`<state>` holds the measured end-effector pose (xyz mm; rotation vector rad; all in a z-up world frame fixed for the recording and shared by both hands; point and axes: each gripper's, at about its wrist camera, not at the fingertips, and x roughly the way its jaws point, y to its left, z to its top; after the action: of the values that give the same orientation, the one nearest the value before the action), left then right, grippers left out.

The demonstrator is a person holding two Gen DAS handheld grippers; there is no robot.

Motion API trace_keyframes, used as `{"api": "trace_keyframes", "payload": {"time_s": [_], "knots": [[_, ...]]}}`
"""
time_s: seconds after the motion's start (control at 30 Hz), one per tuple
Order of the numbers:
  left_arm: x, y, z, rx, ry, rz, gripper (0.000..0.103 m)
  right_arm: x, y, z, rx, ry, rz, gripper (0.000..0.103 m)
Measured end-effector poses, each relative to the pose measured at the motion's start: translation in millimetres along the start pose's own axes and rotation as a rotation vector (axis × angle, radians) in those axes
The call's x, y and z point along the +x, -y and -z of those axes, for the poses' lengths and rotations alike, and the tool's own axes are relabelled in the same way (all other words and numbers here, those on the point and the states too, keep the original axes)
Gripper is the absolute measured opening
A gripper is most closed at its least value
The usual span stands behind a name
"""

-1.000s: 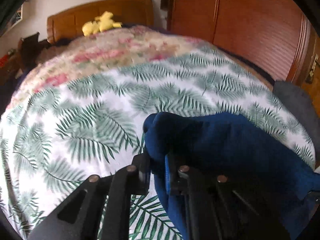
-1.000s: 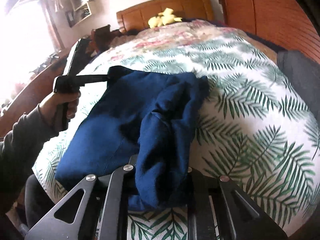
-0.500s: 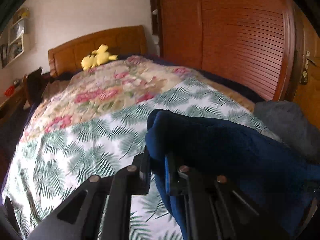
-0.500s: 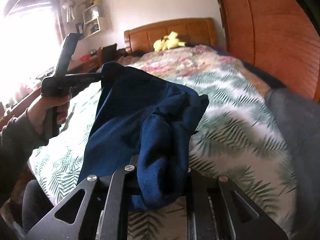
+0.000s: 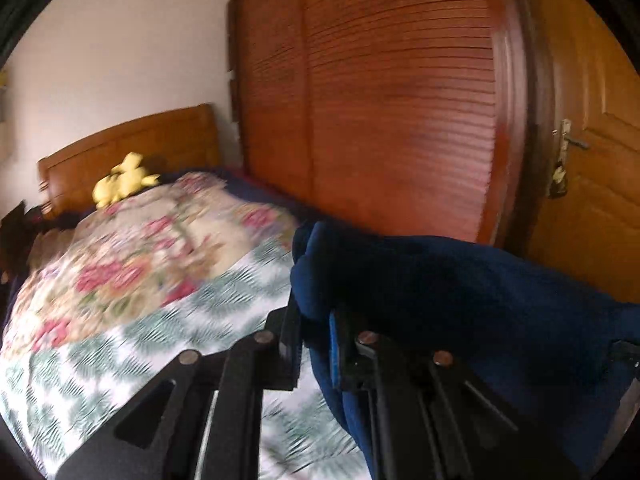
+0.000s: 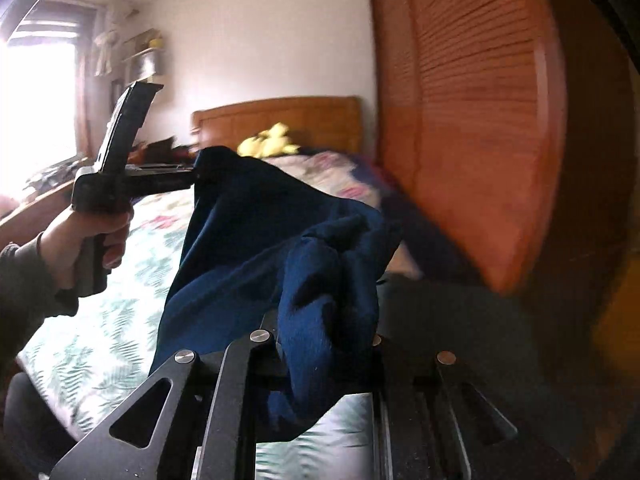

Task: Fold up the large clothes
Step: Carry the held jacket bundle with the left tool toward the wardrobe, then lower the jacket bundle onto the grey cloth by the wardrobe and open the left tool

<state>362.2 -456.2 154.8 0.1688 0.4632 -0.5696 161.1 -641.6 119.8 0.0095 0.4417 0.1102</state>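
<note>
- Garment (image 6: 256,248): dark blue, large, held off the bed (image 6: 104,344). It fills the centre of the right wrist view and the lower right of the left wrist view (image 5: 460,292).
- Left gripper (image 5: 316,344): jaws narrow, clamped on a bunched edge of cloth. In the right wrist view it sits at mid left (image 6: 192,176), gripping the top corner; a hand (image 6: 86,248) in a grey sleeve holds its handle.
- Right gripper (image 6: 324,344): jaws narrow, pinching a thick wad at bottom centre.
- Two separate grip points, so the cloth hangs as a sloping sheet between them. Likely reason: let it drop open and find its edges before laying it flat.
- Right-hand bunch is heavily crumpled; probably needs a shake or regrip.
- Bed has a leaf-print sheet below, floral quilt toward upper left, yellow toy (image 5: 124,180) by the headboard. Nothing lies on the leaf-print part: a fair landing spot.
- Fold itself not begun, by my reading.
</note>
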Motion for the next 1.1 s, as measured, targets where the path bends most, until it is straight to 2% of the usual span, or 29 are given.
{"api": "trace_keyframes", "payload": {"time_s": [0.17,0.27,0.4,0.57,0.63,0.7,0.8,0.97,1.1], "knots": [[41,57,-23,0.009,-0.016,0.074,0.007,-25,59,-1,0.031,0.027,0.086,0.011],[78,90,-17,0.034,-0.062,0.113,0.007,-27,92,16,0.068,0.001,0.134,0.011],[117,120,2,0.08,-0.137,0.147,0.008,-17,117,46,0.101,-0.069,0.185,0.011],[134,140,17,0.141,-0.162,0.112,0.011,-5,128,80,0.11,-0.126,0.272,0.013],[134,140,23,0.151,-0.189,0.115,0.012,0,134,90,0.123,-0.162,0.294,0.018],[129,134,30,0.153,-0.203,0.126,0.014,1,134,97,0.136,-0.184,0.329,0.032],[112,127,40,0.139,-0.2,0.145,0.016,-11,150,97,0.169,-0.184,0.373,0.047],[75,119,57,0.147,-0.178,0.188,0.02,-43,153,80,0.136,-0.096,0.461,0.049],[41,116,71,0.167,-0.155,0.212,0.023,-46,132,64,0.104,-0.06,0.369,0.049]]}}
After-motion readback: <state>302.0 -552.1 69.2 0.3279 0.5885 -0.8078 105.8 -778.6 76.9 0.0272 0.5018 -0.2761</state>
